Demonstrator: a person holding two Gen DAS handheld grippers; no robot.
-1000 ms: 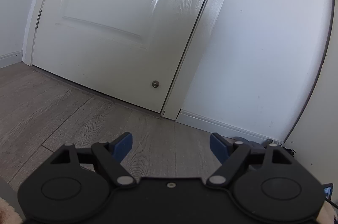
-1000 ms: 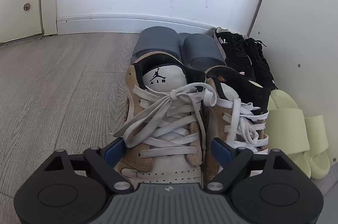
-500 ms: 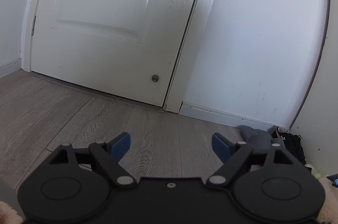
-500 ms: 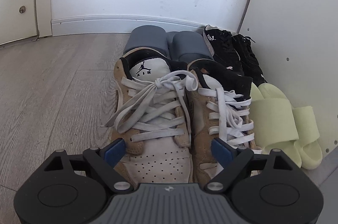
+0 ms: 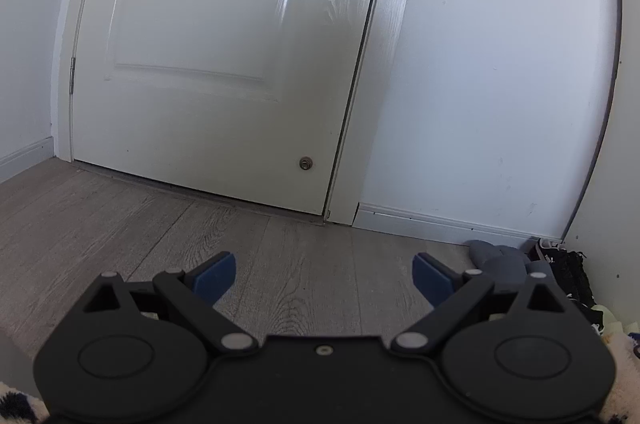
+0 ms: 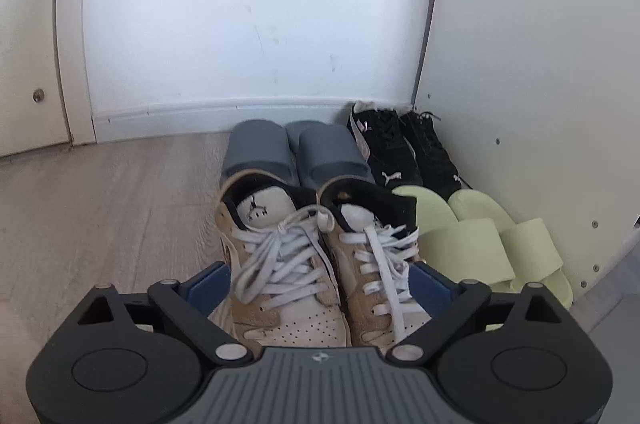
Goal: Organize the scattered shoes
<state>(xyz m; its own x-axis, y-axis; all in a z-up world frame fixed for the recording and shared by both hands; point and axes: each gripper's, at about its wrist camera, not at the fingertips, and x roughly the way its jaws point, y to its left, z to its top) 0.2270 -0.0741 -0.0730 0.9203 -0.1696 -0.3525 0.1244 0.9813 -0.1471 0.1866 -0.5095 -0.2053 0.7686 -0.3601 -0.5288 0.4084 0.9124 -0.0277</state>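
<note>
1. Tan suede sneakers [image 6: 320, 264] with white laces stood side by side on the floor [image 6: 100, 207], toes toward the camera, in front of the grey slides [image 6: 296, 155]. That placement read as deliberate: the pair lined up with the others rather than lying loose.
2. Black sneakers [image 6: 404, 151] sat in the corner against the baseboard and a white panel [image 6: 540, 83], with the green slides [image 6: 488, 240] just in front of them. Four pairs made two rows of two, packed into the corner, most likely to keep the walkway by the door [image 5: 224, 43] free.
3. The right claw [image 6: 322, 282] was spread wide, its blue pads on either side of the tan pair at lace level. Whether the pads touched the shoes could not be told, and it looked to have hold of nothing, which suits a pair just set down or being nudged square.
4. The left claw [image 5: 324, 276] hung wide open over bare floor, holding nothing, pointed at the door; the grey slides and black sneakers showed only at the far right of its view.
5. No box, rack or basket showed; the corner itself served as the holder.
6. By my judgement the sorting was near done, with no stray shoe in either view.
</note>
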